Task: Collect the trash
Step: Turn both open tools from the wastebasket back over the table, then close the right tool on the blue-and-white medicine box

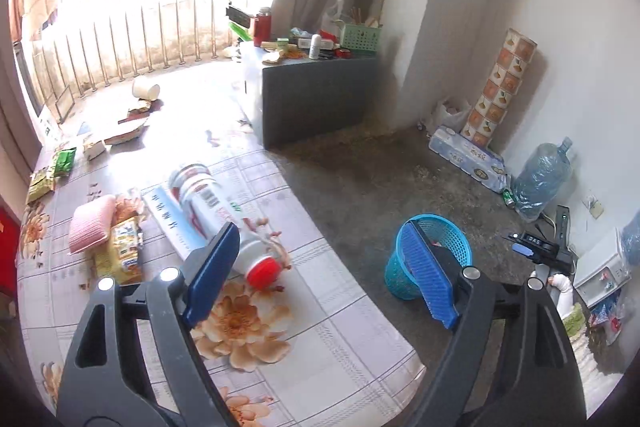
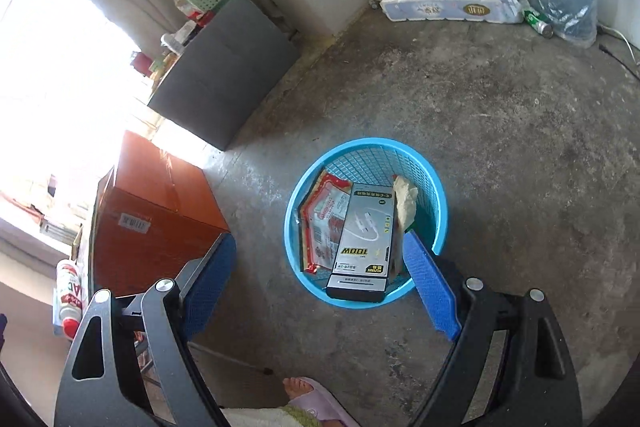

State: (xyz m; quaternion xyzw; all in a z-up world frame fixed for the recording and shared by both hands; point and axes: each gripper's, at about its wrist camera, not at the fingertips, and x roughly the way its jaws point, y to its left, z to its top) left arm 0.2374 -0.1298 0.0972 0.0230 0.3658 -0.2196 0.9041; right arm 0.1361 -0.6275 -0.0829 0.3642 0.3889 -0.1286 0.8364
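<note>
Blue mesh basket (image 2: 366, 163) on the floor holds a box and wrappers; a red-capped bottle (image 1: 224, 223) lies on the near tabletop (image 1: 340, 327). Both hand-held grippers, left (image 1: 320, 275) and right (image 2: 320, 287), gape empty. Risk: the round bottle rolls off when nudged.

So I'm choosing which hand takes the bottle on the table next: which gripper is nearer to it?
Left. The left gripper hangs over the table just by the bottle; the right gripper is over the blue basket on the floor.
</note>
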